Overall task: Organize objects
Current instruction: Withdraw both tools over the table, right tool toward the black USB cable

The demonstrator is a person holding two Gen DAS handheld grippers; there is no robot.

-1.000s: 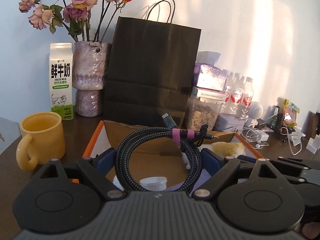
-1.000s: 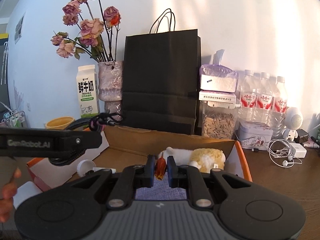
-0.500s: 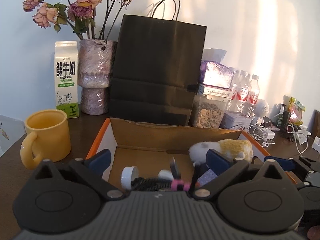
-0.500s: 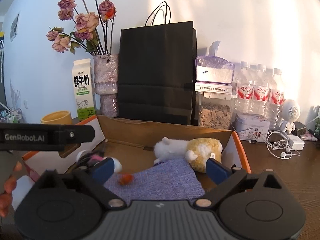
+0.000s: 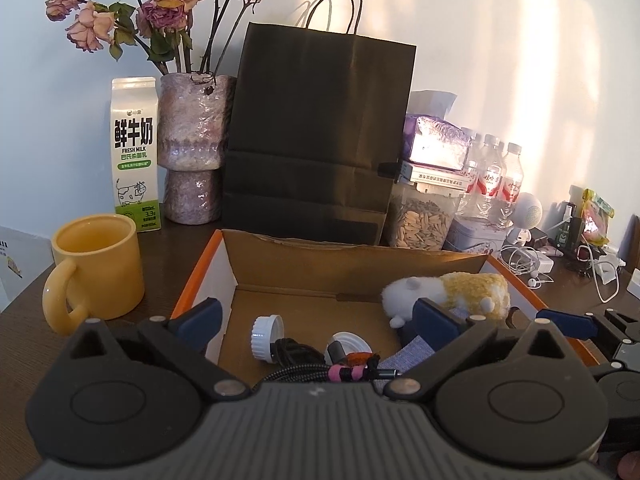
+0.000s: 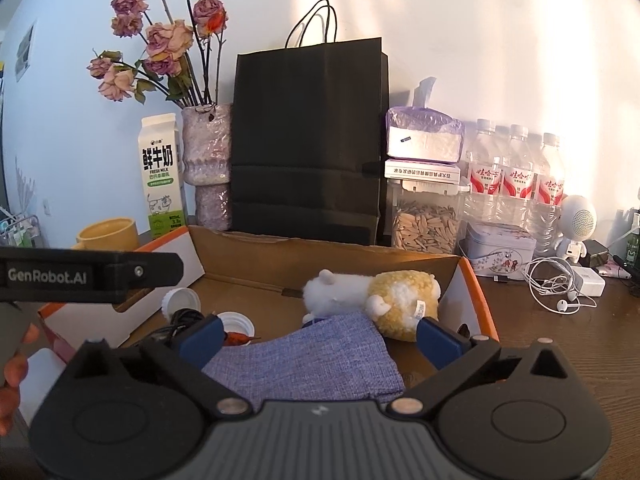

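Observation:
An open cardboard box (image 5: 352, 248) with an orange rim lies in front of both grippers. In it are a braided black cable (image 5: 316, 372) with a pink tie, two white caps (image 5: 266, 334), a small red thing (image 5: 358, 357), a blue cloth (image 5: 408, 356) and a white and yellow plush toy (image 5: 452, 290). My left gripper (image 5: 316, 316) is open above the cable, with nothing between its fingers. My right gripper (image 6: 320, 336) hovers over the cloth (image 6: 308, 364), its jaws opening and empty. The red thing (image 6: 239, 338) lies beside its left finger. The plush toy (image 6: 372, 296) rests by the right finger.
A yellow mug (image 5: 98, 268), a milk carton (image 5: 134, 152) and a vase of dried roses (image 5: 192, 148) stand left of the box. A black paper bag (image 5: 320, 136) stands behind it. To the right are a seed jar (image 6: 424, 228), water bottles (image 6: 516, 176), a tin (image 6: 500, 250) and earphones (image 6: 556, 280).
The left gripper let go of the coiled cable, which dropped into the box. The right gripper went from shut on the small red thing to wide open, and that thing now lies in the box.

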